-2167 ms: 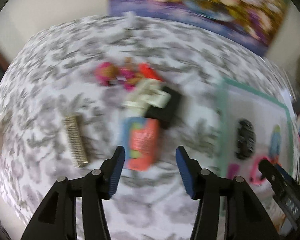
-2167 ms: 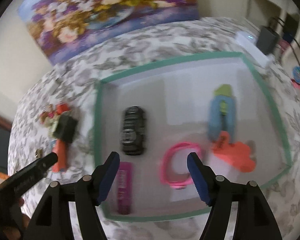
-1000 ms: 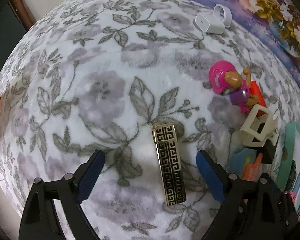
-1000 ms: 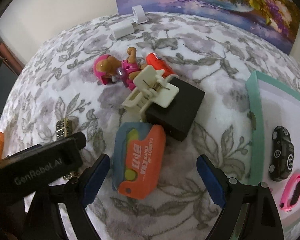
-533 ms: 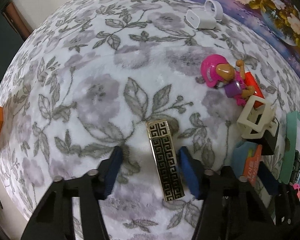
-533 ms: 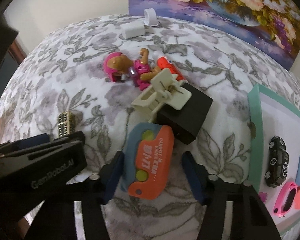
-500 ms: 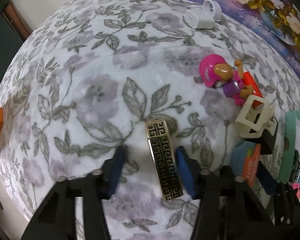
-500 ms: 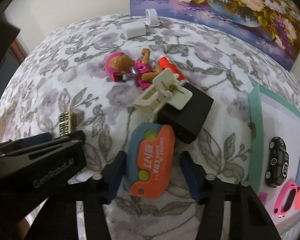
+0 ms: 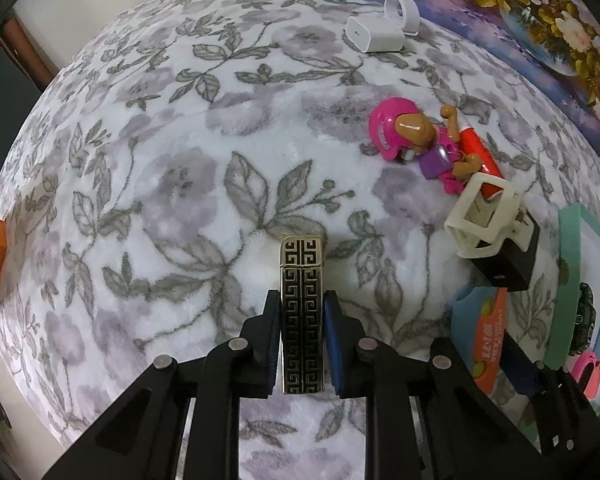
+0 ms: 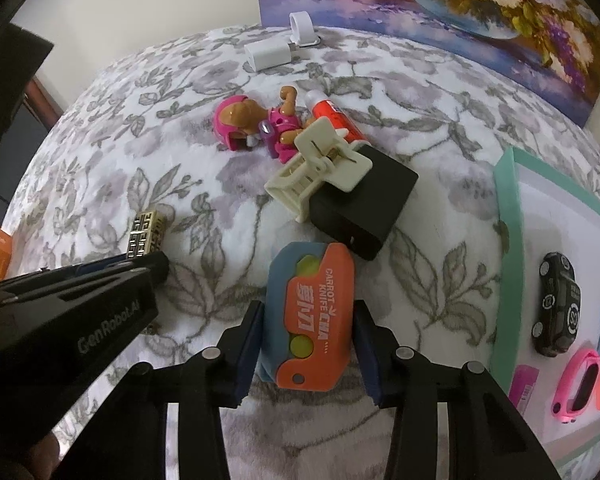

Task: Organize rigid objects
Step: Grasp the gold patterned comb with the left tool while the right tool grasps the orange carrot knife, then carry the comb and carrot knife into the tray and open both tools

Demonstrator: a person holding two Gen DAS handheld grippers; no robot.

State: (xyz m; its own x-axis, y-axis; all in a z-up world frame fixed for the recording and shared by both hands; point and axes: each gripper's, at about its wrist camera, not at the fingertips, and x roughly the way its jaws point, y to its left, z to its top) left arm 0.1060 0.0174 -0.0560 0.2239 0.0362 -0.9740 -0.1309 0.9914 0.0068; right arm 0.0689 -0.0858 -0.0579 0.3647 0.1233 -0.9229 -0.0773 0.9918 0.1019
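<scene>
Left gripper (image 9: 302, 336) is clamped on the gold-and-black patterned lighter (image 9: 302, 312); right gripper (image 10: 309, 344) has just been closing, its pads pressing the sides of the orange-and-blue carrot knife (image 10: 312, 316). Both items are over a floral grey-and-white plush cover (image 9: 172, 168). Cream wall (image 10: 140, 4) and a flower painting (image 10: 440, 4) stand behind. At right lies a green-edged white tray (image 10: 506, 240). Between sit a black box (image 10: 364, 208), cream clip (image 10: 320, 168), pink toy figure (image 10: 256, 126) and white charger (image 10: 268, 56).
</scene>
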